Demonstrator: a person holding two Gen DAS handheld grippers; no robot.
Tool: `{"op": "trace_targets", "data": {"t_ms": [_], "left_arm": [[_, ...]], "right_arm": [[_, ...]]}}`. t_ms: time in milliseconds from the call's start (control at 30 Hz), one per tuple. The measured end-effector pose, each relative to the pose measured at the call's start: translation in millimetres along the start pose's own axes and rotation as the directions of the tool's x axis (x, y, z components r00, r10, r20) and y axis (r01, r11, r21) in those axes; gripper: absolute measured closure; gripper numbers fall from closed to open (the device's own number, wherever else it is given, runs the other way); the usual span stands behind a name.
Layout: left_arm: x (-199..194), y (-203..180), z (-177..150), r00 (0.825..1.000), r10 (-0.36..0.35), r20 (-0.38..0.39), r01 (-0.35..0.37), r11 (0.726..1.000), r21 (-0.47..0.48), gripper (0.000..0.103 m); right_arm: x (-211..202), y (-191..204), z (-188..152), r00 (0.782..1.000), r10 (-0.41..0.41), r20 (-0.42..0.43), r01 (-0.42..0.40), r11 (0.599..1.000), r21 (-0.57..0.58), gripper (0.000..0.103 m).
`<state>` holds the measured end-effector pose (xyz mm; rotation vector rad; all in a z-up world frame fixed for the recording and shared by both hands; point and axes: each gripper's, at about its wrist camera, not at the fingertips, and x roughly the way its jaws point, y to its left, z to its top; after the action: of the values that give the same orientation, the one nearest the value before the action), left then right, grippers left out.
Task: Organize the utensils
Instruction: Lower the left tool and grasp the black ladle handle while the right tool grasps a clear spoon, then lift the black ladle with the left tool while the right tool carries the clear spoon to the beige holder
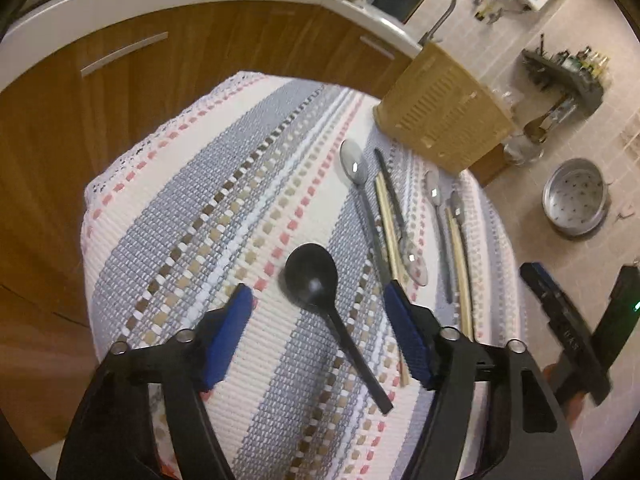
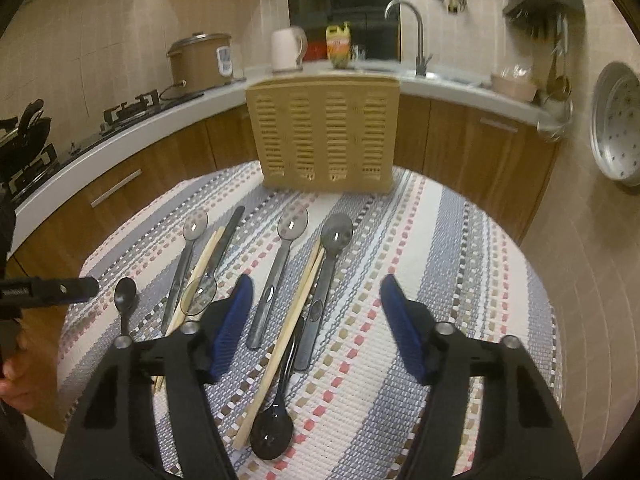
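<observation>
On the striped woven cloth (image 1: 200, 208) lies a black spoon (image 1: 312, 276), bowl away from me. My left gripper (image 1: 317, 290) stands open astride it, pads clear of it on both sides. To its right lie grey spoons (image 1: 354, 164), chopsticks (image 1: 386, 220) and a knife (image 1: 390, 184). In the right wrist view my right gripper (image 2: 316, 282) is open above a grey spoon (image 2: 336, 236), a pair of chopsticks (image 2: 288, 320) and a glossy black spoon (image 2: 272, 432), holding nothing. A beige slotted utensil holder (image 2: 324, 136) stands upright at the cloth's far edge.
Wooden cabinets (image 1: 120, 92) and a white counter with a tap (image 2: 416, 36), kettle and rice cooker ring the table. A metal pot (image 1: 576, 200) sits at the right. The left gripper's tip (image 2: 60, 290) shows at the right wrist view's left edge.
</observation>
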<state>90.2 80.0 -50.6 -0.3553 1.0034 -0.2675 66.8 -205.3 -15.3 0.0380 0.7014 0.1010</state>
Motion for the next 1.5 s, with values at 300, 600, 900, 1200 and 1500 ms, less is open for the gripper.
{"op": "trace_targets", "data": {"t_ms": [300, 600, 900, 1200, 1500], "left_arm": [[38.3, -38.0, 5.3, 0.977, 0.206, -0.049, -0.199, 0.972, 0.122, 0.047], [50.1, -59.5, 10.2, 0.934, 0.357, 0.004, -0.347, 0.905, 0.245, 0.067], [50.3, -51.3, 27.4, 0.976, 0.214, -0.048, -0.198, 0.954, 0.224, 0.068], [47.1, -60.1, 43.6, 0.985, 0.173, -0.005, -0.166, 0.953, 0.254, 0.068], [38.6, -68.1, 53.0, 0.986, 0.159, 0.052, -0.167, 0.94, 0.298, 0.068]], "right_arm": [[38.4, -26.0, 32.3, 0.982, 0.065, -0.179, -0.053, 0.996, 0.067, 0.049], [102.3, -23.9, 72.9, 0.919, 0.122, -0.376, -0.082, 0.989, 0.123, 0.049], [145.9, -21.2, 79.8, 0.87, 0.061, -0.49, 0.003, 0.992, 0.128, 0.065], [168.4, -13.9, 85.5, 0.856, 0.024, -0.516, 0.046, 0.991, 0.122, 0.067], [164.7, -13.1, 88.5, 0.88, -0.003, -0.474, 0.046, 0.996, 0.077, 0.074]]}}
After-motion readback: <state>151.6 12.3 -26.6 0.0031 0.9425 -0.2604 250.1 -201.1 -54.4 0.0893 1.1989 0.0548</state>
